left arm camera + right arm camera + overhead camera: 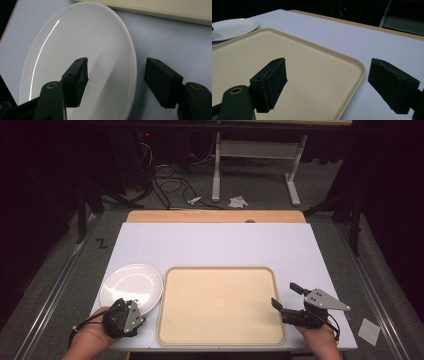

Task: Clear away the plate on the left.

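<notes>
While the left tongs (116, 83) stand astride the near rim of the white plate (82, 50), one jaw sits over the dish and the other outside it on the bench (215, 245), not yet pressing. Just right of the plate lies a beige tray (220, 305). Farther right, the right tongs (328, 87) gape wide across the tray's right edge, nothing between them.

- one white plate (131, 285), just the single one, sitting left of the tray
- one beige tray (218, 305), nothing on it
- two handheld grippers, so the left gripper (131, 311) plus the right gripper (285, 296)
- one white table (215, 245) under it all
</notes>
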The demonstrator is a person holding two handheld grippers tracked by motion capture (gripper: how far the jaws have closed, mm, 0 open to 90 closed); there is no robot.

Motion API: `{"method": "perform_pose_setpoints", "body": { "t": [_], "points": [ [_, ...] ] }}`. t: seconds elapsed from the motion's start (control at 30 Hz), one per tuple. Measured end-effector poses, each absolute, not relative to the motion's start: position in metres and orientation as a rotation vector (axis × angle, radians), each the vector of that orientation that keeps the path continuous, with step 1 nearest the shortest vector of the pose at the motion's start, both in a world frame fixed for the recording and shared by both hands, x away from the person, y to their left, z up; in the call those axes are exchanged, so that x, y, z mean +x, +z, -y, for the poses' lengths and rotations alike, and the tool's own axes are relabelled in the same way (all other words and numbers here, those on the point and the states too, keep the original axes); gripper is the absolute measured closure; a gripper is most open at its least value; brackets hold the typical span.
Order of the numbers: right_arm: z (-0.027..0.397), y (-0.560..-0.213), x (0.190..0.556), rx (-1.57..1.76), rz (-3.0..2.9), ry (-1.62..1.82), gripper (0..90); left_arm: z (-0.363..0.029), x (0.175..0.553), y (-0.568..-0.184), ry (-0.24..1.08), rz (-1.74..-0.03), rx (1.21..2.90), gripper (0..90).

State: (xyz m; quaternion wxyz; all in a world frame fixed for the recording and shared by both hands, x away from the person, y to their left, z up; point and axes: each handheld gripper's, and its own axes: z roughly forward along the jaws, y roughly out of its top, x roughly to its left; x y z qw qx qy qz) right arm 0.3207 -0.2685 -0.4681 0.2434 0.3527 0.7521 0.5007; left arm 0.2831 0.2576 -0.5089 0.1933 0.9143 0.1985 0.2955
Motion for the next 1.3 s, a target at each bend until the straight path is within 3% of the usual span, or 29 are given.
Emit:
{"method": "perform_pose_setpoints", "body": {
  "t": [0.23,0.53,1.03,1.3],
  "points": [
    [0.267,-0.468,0.321,0.963,-2.063,1.360,16.5,-0.257,0.283,-0.509,0.844,-0.537,2.585,39.8],
    [0.267,-0.468,0.321,0.957,-2.062,1.361,16.5,-0.250,0.283,-0.510,0.956,-0.470,2.667,46.7],
    [0.266,-0.468,0.321,0.960,-2.069,1.365,16.5,-0.243,0.285,-0.510,0.889,-0.521,2.697,64.2],
    [0.266,-0.468,0.321,0.957,-2.072,1.366,16.5,-0.240,0.286,-0.510,0.904,-0.530,2.712,65.8]
  ]
}}
